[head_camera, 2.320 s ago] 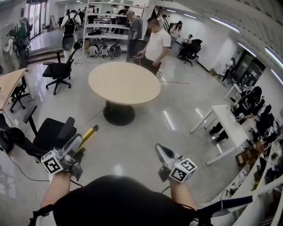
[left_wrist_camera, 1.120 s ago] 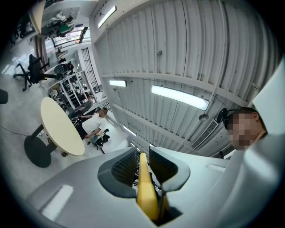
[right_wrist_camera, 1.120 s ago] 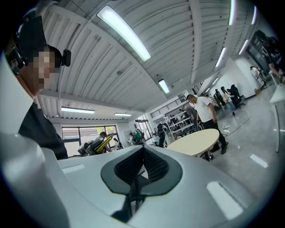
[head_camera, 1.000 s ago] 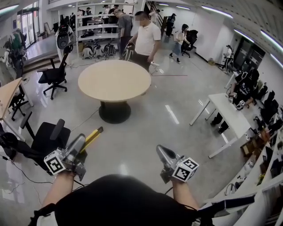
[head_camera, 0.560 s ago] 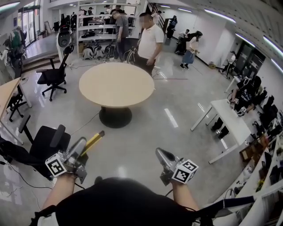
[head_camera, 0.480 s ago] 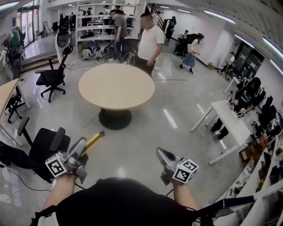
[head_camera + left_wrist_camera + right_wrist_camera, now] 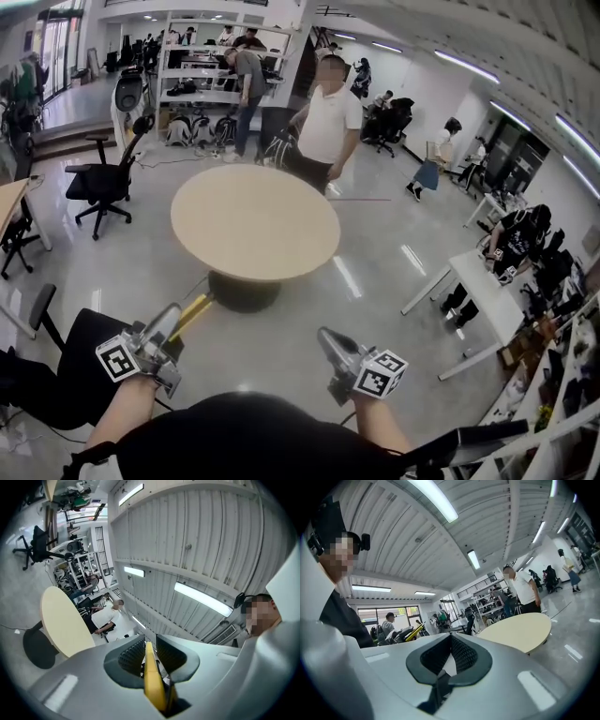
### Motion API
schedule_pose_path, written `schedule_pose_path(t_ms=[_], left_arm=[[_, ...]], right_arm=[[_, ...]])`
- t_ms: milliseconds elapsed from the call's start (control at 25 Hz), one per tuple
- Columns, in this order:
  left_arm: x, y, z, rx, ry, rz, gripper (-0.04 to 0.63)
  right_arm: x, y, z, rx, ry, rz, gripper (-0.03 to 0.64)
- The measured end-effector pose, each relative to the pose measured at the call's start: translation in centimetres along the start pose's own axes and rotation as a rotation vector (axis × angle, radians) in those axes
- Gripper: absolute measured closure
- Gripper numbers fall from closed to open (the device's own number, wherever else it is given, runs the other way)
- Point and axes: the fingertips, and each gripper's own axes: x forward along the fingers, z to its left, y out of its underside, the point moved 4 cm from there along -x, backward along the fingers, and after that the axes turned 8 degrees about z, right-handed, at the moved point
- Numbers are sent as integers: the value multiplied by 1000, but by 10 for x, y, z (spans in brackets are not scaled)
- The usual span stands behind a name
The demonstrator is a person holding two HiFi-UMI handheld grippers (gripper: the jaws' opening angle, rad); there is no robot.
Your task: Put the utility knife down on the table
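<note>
In the head view we see both tools held low in front of the body: the left hand-held gripper (image 7: 172, 317) with the utility knife (image 7: 192, 312) sticking forward out of it, and the right hand-held gripper (image 7: 327, 339) beside it, well apart. That view alone places the knife: it is in the air above the glossy floor (image 7: 281, 328), short of the round bench (image 7: 253, 220), not resting on anything, while a person in a white shirt (image 7: 330, 120) stands at the bench's far side. The grip itself we read from the left gripper view, where the ribbed dark pads (image 7: 131, 656) are clamped on either side of the knife. From there the knife looks edge-on, a narrow yellow strip running up between the pads, with a darker part along its lower right; from above it reads as a slim yellow bar angled up and to the right. The right gripper view shows its jaws brought together at the tips, nothing between them
</note>
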Motion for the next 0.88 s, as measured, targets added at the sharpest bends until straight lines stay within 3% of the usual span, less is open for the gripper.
schedule_pose_path(t_ms=[240,440,720,880], left_arm=[[-3,-52,49,-12,-9,-13,522],[7,-68,78,-27,-30,-32,523],[54,-68,99,-4,-80,-66,525],[100,-69,96,30,-107,-117,526]], right_arm=[[65,-16,-13,4,8,19,603],[95,-21,-37,15,-4,37,603],[111,-34,-106,35,-69,44,603],[118,-64,-160,37,-131,47,603]])
